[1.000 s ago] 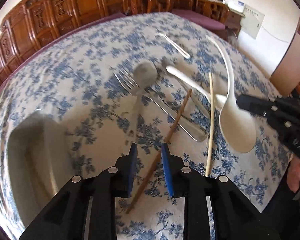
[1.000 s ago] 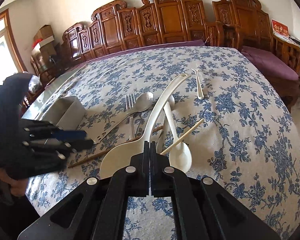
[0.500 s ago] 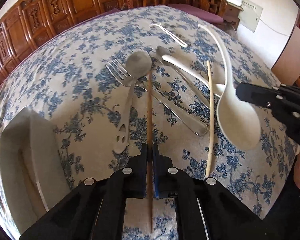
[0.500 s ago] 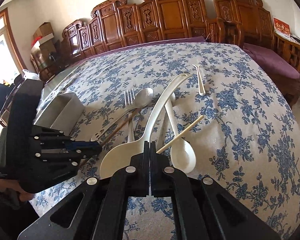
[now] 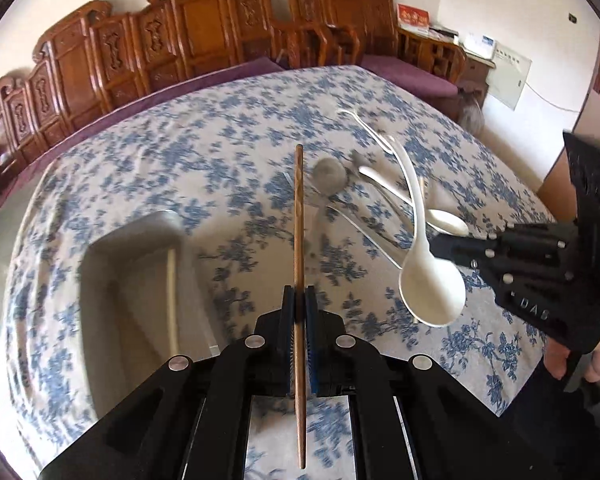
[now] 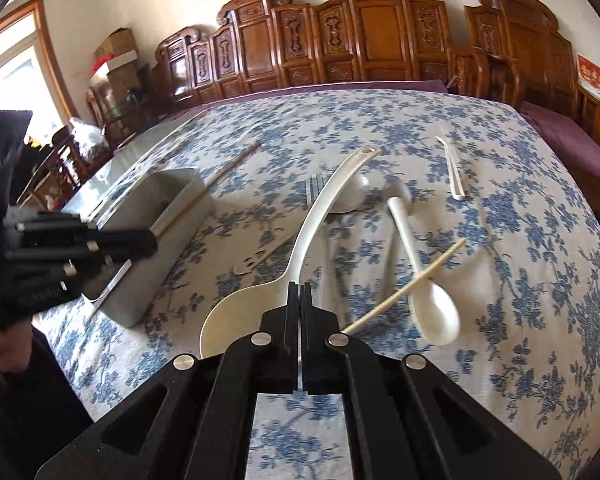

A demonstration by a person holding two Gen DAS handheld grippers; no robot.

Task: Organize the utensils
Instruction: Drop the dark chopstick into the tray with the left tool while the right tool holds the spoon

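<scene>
My left gripper (image 5: 299,293) is shut on a brown wooden chopstick (image 5: 299,220) and holds it lifted above the table, pointing away; it also shows in the right wrist view (image 6: 204,192), above the metal tray (image 6: 140,280). My right gripper (image 6: 300,287) is shut on the bowl edge of a large white ladle spoon (image 6: 316,216), lifted; it shows in the left wrist view (image 5: 428,276). The tray (image 5: 100,264) at the left holds a pale chopstick (image 5: 173,296).
On the blue-flowered tablecloth lie a small white soup spoon (image 6: 428,292), a pale chopstick (image 6: 404,288), a metal fork (image 6: 315,188), a metal spoon (image 5: 328,176) and a small white utensil (image 6: 454,172). Carved wooden chairs (image 6: 380,40) line the far side.
My left gripper closed on the brown chopstick, lifted it off the cloth and swung left toward the tray. My right gripper stayed shut on the white ladle spoon, held up.
</scene>
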